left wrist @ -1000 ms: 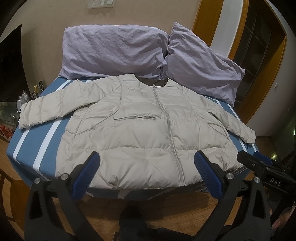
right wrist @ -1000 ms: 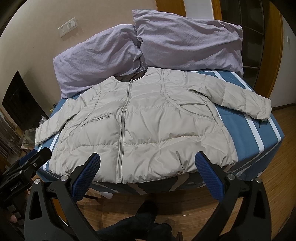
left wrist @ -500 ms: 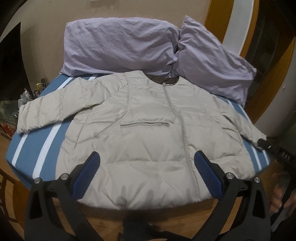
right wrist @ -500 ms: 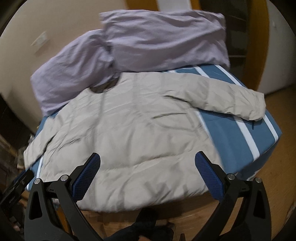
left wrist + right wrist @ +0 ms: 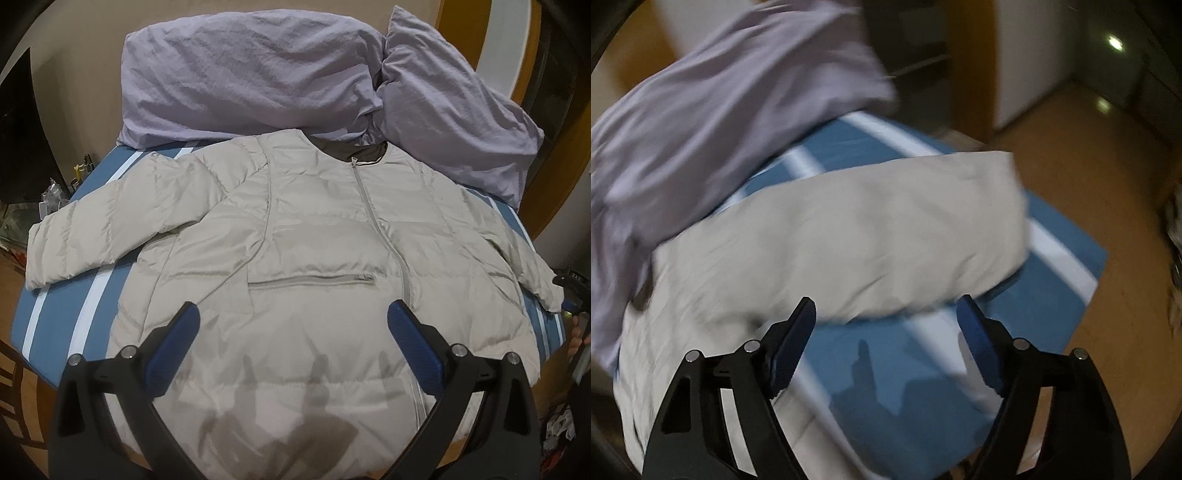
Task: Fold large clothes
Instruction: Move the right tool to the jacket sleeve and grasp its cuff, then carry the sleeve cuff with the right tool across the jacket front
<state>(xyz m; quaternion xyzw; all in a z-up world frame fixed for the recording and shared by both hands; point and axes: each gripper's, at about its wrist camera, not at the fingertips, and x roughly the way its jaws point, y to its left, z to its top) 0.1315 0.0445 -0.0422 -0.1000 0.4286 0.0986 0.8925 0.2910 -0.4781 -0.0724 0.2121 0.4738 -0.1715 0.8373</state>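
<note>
While a second ago it faced the whole jacket, the right claw (image 5: 886, 347), spread and empty, now hangs beside the right sleeve (image 5: 849, 236). Left claw (image 5: 293, 325) gapes over the jacket (image 5: 314, 258), flat on the bed (image 5: 55, 317); sleeve fold seems next.

The left wrist view looks from the foot of the bed (image 5: 55, 325) toward the pillows (image 5: 251, 74), low and near over the hem of the jacket (image 5: 314, 258), taking in the whole garment. The right wrist view, blurred, sits close over the bed's corner facing 1 sleeve (image 5: 857, 232). Both views share that sleeve, the striped bed and the pillows.
</note>
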